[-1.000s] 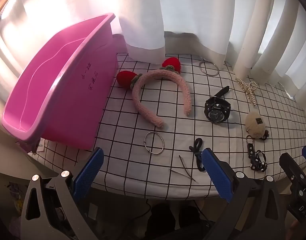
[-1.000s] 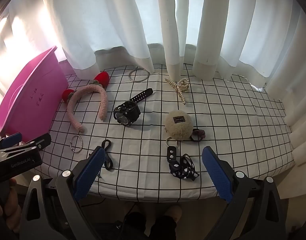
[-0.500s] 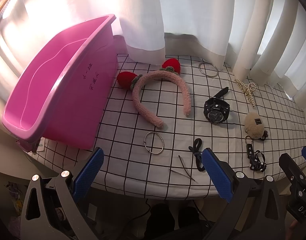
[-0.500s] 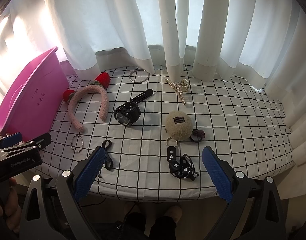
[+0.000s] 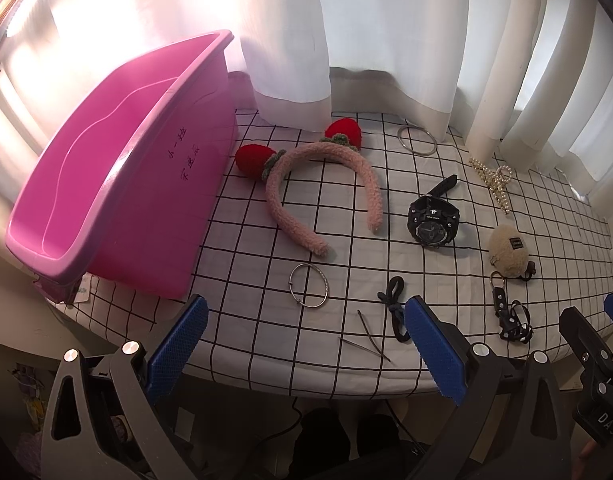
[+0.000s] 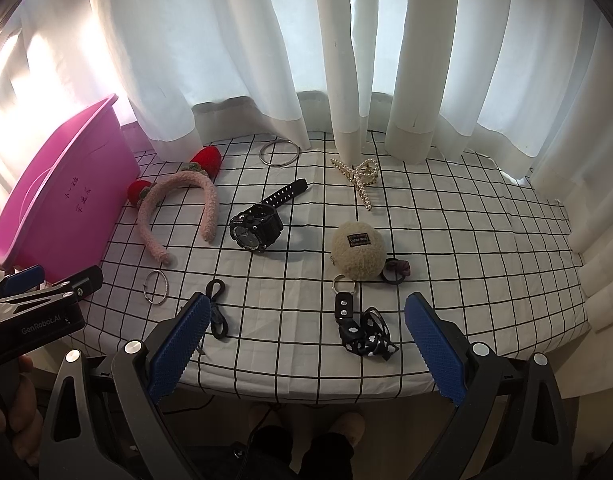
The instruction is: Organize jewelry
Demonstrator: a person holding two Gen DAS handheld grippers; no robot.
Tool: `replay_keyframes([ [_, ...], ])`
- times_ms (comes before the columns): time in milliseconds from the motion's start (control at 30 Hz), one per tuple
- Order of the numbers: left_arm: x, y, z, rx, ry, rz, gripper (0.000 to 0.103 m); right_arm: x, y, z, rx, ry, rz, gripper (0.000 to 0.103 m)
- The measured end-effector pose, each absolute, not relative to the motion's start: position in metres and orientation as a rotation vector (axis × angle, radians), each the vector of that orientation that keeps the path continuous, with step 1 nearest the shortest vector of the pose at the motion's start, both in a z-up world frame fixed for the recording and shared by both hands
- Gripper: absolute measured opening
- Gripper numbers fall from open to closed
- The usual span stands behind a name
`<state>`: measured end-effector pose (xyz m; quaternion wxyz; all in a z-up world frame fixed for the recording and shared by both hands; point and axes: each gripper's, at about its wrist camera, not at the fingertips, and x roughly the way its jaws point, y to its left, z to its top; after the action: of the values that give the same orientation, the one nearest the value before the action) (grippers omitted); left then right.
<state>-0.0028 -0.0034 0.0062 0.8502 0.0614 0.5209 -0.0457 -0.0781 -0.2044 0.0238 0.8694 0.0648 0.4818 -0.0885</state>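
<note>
A pink tub [image 5: 118,200] stands at the table's left; it also shows in the right wrist view [image 6: 58,196]. On the grid cloth lie a pink headband with red strawberries [image 5: 322,184], a black watch [image 5: 432,220], a thin bangle [image 5: 308,284], a larger ring [image 5: 416,140], a pearl clip [image 5: 494,180], a cream pompom keychain [image 6: 358,252] and a black bow [image 6: 368,334]. My left gripper [image 5: 306,352] is open and empty at the front edge. My right gripper [image 6: 306,348] is open and empty, to the right of the left one.
White curtains [image 6: 306,60] hang along the back of the table. A black hair tie [image 5: 394,312] and a thin hairpin [image 5: 366,336] lie near the front edge. A dark scrunchie [image 6: 396,270] lies beside the pompom.
Both grippers have drawn back and up very slightly. Nothing on the table has moved.
</note>
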Motion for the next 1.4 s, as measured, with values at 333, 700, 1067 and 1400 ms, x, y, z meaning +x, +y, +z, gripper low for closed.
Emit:
replay_keyframes([
  [333, -0.003, -0.002, 0.008, 0.130, 1.095, -0.095, 0.097, -0.079, -0.204, 0.025, 0.137, 1.003, -0.189, 0.093],
  [700, -0.007, 0.001, 0.004, 0.120, 1.109, -0.088, 0.097, -0.084, -0.213, 0.021, 0.149, 1.006, -0.200, 0.093],
  [1067, -0.020, 0.022, -0.048, 0.067, 1.194, -0.046, 0.097, -0.099, -0.250, -0.027, 0.203, 1.081, -0.228, 0.093],
  [1400, -0.035, 0.009, -0.099, 0.069, 1.224, -0.062, 0.097, -0.112, -0.279, -0.079, 0.278, 1.135, -0.244, 0.093],
])
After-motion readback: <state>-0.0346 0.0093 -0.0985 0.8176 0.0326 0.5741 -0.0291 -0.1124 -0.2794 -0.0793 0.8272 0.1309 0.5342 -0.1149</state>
